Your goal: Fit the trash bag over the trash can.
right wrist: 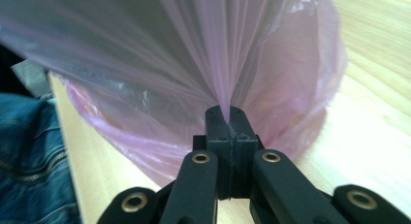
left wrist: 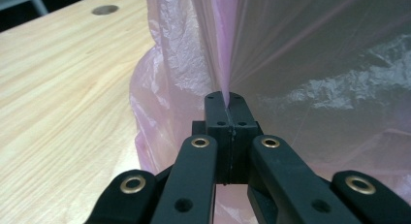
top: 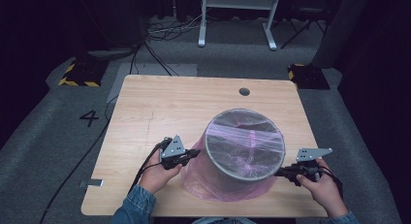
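- A round bin (top: pixel 245 153) with a grey rim stands on the bench (top: pixel 160 107), toward the near right corner, leaning so its open mouth tips up toward the far side.
- Over it is a thin pink plastic bag (top: pixel 218 187), see-through and slightly glossy; the film stretches taut across the mouth and shows fine straight streaks where it is pulled tight.
- Lower down the bag goes slack and crinkly, and its skirt pools on the wood around the bin's foot, close to the near edge.
- The left gripper (top: pixel 194 153) sits at the bin's left flank, its black jaws pinched together on a gathered fold of the film. In the left gripper view the gripper (left wrist: pixel 226 99) has the plastic fanning up out of the tips in sharp pleats, with softer wrinkled bag (left wrist: pixel 165 64) beside it.
- The right gripper (top: pixel 279 173) is at the bin's right flank, nearer the bench's right edge, jaws likewise clamped on the film. In the right gripper view the gripper (right wrist: pixel 226 112) holds a tight pink pleat that spreads upward like a fan, the loose bag (right wrist: pixel 291 88) bulging rounded behind it.
- Each gripper carries a flat grey three-cornered plate on top, matte black linkage bars with brass-coloured rivets, and a black cable trailing back.
- The person's hands wrap the grips from the near edge; a blue denim sleeve (top: pixel 138 207) covers the left forearm.
- The bench top is pale wood-grain laminate, smooth, rectangular with rounded corners, and has a small round dark hole (top: pixel 244 91) near the far edge.
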### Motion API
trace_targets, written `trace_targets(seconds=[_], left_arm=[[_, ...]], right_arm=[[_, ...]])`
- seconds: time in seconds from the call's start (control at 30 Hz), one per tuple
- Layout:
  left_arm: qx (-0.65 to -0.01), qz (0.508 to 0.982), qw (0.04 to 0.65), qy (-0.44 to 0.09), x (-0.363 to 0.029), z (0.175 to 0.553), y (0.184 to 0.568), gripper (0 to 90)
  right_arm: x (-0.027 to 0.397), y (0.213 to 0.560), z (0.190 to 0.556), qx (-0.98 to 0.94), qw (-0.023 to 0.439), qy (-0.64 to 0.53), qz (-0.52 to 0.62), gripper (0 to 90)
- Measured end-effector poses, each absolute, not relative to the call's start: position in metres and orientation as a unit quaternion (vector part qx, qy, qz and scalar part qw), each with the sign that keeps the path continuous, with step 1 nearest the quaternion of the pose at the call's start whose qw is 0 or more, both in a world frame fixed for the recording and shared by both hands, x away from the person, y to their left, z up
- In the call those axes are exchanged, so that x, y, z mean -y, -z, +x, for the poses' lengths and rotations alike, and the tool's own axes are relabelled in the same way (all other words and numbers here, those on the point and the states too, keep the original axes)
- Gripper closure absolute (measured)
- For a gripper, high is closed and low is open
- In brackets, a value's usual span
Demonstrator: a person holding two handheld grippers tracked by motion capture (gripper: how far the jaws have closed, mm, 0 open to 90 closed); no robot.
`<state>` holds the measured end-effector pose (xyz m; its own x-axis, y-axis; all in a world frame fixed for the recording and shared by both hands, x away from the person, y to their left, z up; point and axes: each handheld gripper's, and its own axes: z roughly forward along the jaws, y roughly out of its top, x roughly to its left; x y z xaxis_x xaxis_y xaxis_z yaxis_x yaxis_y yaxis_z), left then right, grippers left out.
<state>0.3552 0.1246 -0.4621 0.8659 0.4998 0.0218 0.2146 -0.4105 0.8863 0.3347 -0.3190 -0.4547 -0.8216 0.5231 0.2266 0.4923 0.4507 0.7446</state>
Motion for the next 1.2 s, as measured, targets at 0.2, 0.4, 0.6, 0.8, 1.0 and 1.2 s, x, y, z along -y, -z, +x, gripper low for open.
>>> trace_targets(seconds=[0.2, 0.4, 0.6, 0.8, 1.0, 1.2], left_arm=[[-0.241, 0.804, 0.522, -0.153, -0.131, 0.353, 0.461, 48.9], [-0.253, 0.800, 0.515, -0.173, -0.150, 0.338, 0.458, 33.3], [-0.302, 0.799, 0.485, -0.189, -0.180, 0.324, 0.464, 32.1], [-0.346, 0.800, 0.447, -0.204, -0.203, 0.323, 0.476, 30.5], [-0.396, 0.802, 0.398, -0.207, -0.215, 0.326, 0.489, 30.6], [-0.413, 0.809, 0.362, -0.211, -0.221, 0.330, 0.498, 28.8]], right_arm=[[0.329, 0.444, 0.332, -0.833, 0.050, -0.467, 0.292, 46.1], [0.342, 0.418, 0.323, -0.820, 0.076, -0.489, 0.287, 32.7], [0.350, 0.392, 0.321, -0.815, 0.094, -0.500, 0.279, 31.7], [0.348, 0.367, 0.326, -0.811, 0.110, -0.507, 0.270, 29.4], [0.340, 0.346, 0.334, -0.813, 0.118, -0.501, 0.274, 29.0], [0.328, 0.323, 0.342, -0.813, 0.129, -0.502, 0.267, 28.4]])
